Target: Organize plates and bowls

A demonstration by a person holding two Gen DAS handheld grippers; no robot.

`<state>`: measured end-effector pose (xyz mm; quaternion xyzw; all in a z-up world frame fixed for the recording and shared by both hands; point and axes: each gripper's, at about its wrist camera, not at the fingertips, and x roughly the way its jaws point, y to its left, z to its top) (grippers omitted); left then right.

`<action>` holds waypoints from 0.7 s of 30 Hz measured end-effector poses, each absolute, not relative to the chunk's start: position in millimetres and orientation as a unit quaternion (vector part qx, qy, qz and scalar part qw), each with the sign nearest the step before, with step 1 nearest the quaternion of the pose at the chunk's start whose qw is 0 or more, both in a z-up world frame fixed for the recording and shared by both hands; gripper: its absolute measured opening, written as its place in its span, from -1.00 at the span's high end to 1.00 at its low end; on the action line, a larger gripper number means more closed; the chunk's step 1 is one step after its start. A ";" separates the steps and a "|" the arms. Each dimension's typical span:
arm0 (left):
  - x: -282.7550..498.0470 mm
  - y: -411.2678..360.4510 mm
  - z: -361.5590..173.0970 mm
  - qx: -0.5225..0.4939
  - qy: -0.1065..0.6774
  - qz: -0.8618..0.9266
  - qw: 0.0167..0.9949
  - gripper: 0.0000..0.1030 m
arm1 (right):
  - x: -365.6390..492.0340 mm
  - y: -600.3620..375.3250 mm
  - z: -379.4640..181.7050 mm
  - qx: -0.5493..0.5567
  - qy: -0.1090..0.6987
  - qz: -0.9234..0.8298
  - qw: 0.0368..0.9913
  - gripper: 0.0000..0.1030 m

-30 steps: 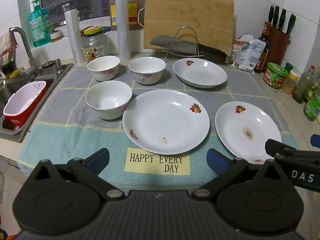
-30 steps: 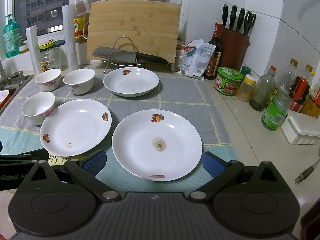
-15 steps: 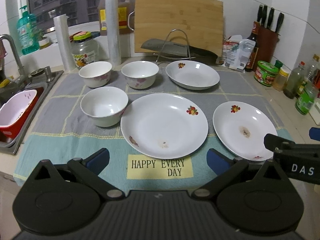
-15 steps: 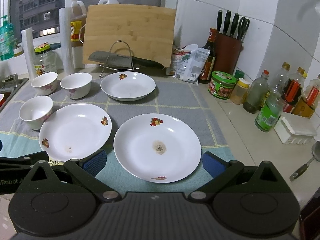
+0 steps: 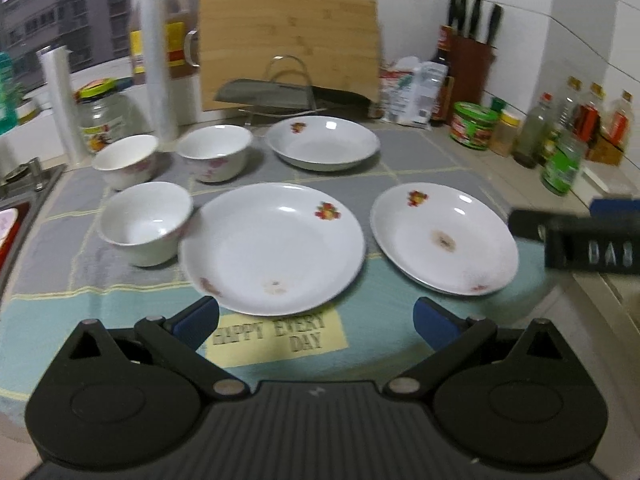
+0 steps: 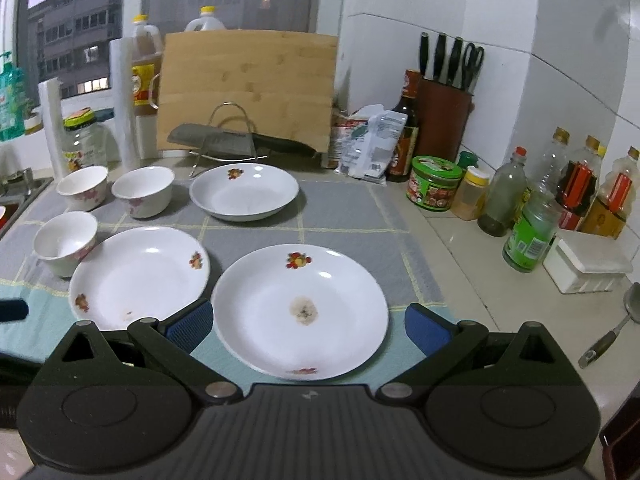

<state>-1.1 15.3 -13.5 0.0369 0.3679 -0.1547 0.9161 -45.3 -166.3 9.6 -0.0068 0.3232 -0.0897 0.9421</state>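
I've got both grippers hovering at the near edge of the counter mat, nothing held. Left to right on the mat: near bowl front left, touching or just beside the big centre plate; two more bowls behind it, back-left bowl and back-middle bowl, side by side. Deep plate at the back, in front of the knife rack and the bamboo cutting board. Right plate with a brown smear in the middle, apart from the centre plate. My left gripper has fingers spread wide, blue pads over the "HAPPY EVERY DAY" label, just short of the centre plate's rim. My right gripper also spread wide, its pads flanking the near half of the right plate, not touching as far as I can tell. Sauce bottles and jars off the mat, far right
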 end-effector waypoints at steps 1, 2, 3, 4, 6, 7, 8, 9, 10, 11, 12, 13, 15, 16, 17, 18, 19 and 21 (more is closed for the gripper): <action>-1.1 11.4 -16.4 0.040 0.368 -0.163 0.914 -0.99 | -43.5 -171.3 8.6 -0.004 0.322 -0.090 0.943 -1.00; -1.2 8.3 -18.8 0.042 0.368 -0.169 0.913 -0.99 | -42.0 -175.6 7.3 -0.001 0.321 -0.090 0.943 -1.00; -0.5 3.2 -22.0 0.045 0.368 -0.177 0.912 -0.99 | -39.2 -181.7 5.5 0.002 0.320 -0.090 0.943 -1.00; 0.6 -2.4 -25.3 0.049 0.370 -0.183 0.910 -0.99 | -36.7 -185.9 4.4 0.005 0.321 -0.090 0.943 -1.00; 2.5 -13.2 -31.7 0.053 0.370 -0.195 0.907 -0.99 | -30.4 -196.5 0.4 0.007 0.323 -0.090 0.942 -1.00; 3.6 -19.0 -35.5 0.054 0.369 -0.200 0.906 -0.99 | -27.4 -201.5 -1.5 0.007 0.323 -0.089 0.942 -1.00; 5.7 -25.7 -40.1 0.056 0.373 -0.203 0.904 -0.99 | -24.2 -205.7 -3.0 0.008 0.325 -0.087 0.942 -1.00; 8.5 -32.9 -45.3 0.056 0.378 -0.207 0.901 -0.99 | -20.5 -211.7 -5.4 0.008 0.328 -0.085 0.941 -1.00; 10.6 -39.3 -50.0 0.056 0.380 -0.211 0.899 -0.99 | -17.7 -216.9 -7.1 0.009 0.329 -0.081 0.941 -1.00; 12.9 -45.9 -55.2 0.057 0.385 -0.214 0.896 -0.99 | -14.1 -223.4 -9.8 0.009 0.330 -0.076 0.941 -1.00; 15.6 -53.0 -60.2 0.057 0.391 -0.216 0.893 -0.99 | -11.6 -228.5 -12.1 0.010 0.334 -0.073 0.940 -1.00; 18.1 -59.4 -64.9 0.058 0.394 -0.220 0.891 -0.99 | -7.2 -234.6 -15.7 0.010 0.339 -0.069 0.938 -1.00; 22.6 -69.6 -72.5 0.059 0.400 -0.221 0.888 -0.99 | 0.9 -245.8 -22.2 0.011 0.346 -0.064 0.936 -1.00; 25.6 -73.8 -76.0 0.059 0.402 -0.221 0.886 -0.99 | 5.5 -250.9 -25.9 0.011 0.352 -0.062 0.934 -1.00; 27.9 -77.7 -79.9 0.058 0.406 -0.222 0.885 -0.99 | 9.7 -255.5 -29.4 0.012 0.357 -0.060 0.932 -1.00; 31.3 -82.1 -83.6 0.060 0.411 -0.219 0.883 -0.99 | 14.4 -260.8 -33.5 0.013 0.363 -0.058 0.930 -1.00; 34.0 -85.6 -86.3 0.062 0.414 -0.217 0.882 -0.99 | 17.5 -264.4 -36.4 0.015 0.366 -0.055 0.929 -1.00; 38.7 -91.6 -91.3 0.067 0.416 -0.213 0.882 -0.99 | 25.4 -272.2 -42.8 0.018 0.374 -0.048 0.926 -1.00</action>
